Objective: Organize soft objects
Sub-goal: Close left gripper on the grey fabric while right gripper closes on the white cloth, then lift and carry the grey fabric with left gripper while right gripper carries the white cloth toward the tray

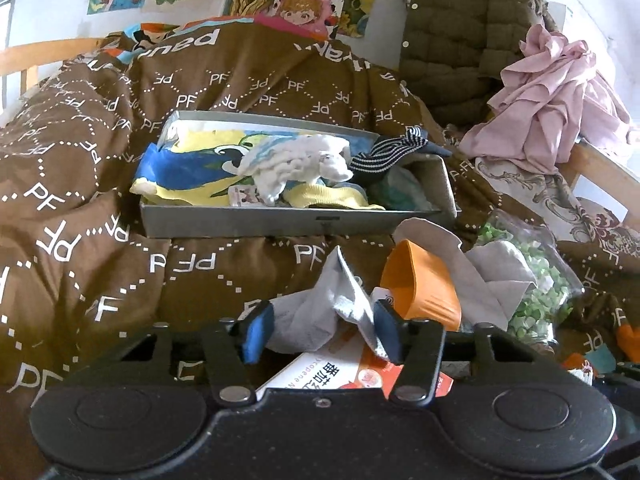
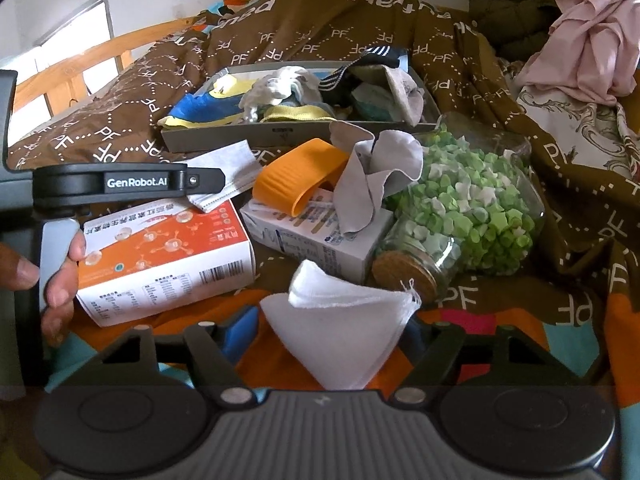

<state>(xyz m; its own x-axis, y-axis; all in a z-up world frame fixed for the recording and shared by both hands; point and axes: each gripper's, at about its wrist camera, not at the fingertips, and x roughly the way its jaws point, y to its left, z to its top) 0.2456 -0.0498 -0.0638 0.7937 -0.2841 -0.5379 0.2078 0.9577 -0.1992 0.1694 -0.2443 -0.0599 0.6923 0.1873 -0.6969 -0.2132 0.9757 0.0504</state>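
Note:
A grey face mask [image 1: 320, 312] lies crumpled between the blue pads of my left gripper [image 1: 322, 334], which is shut on it, low over the brown bedspread. The right wrist view shows that mask [image 2: 228, 178] at the tip of the left gripper's fingers [image 2: 200, 180]. A folded white cloth [image 2: 340, 328] lies between the fingers of my right gripper [image 2: 328, 332]. A sliver of bedding shows beside the left pad [image 2: 240, 334], and the cloth hides the right pad. The grey tray [image 1: 280, 222] beyond holds several soft items, among them a white fluffy cloth [image 1: 296, 164] and a striped sock [image 1: 384, 152].
An orange cup [image 2: 300, 176], a grey cloth [image 2: 372, 176], two cartons [image 2: 168, 256] and a jar of green paper stars [image 2: 468, 208] crowd the bed by the grippers. A pink garment [image 1: 556, 100] and an olive jacket [image 1: 460, 32] are heaped at the right. A hand [image 2: 60, 276] grips the left handle.

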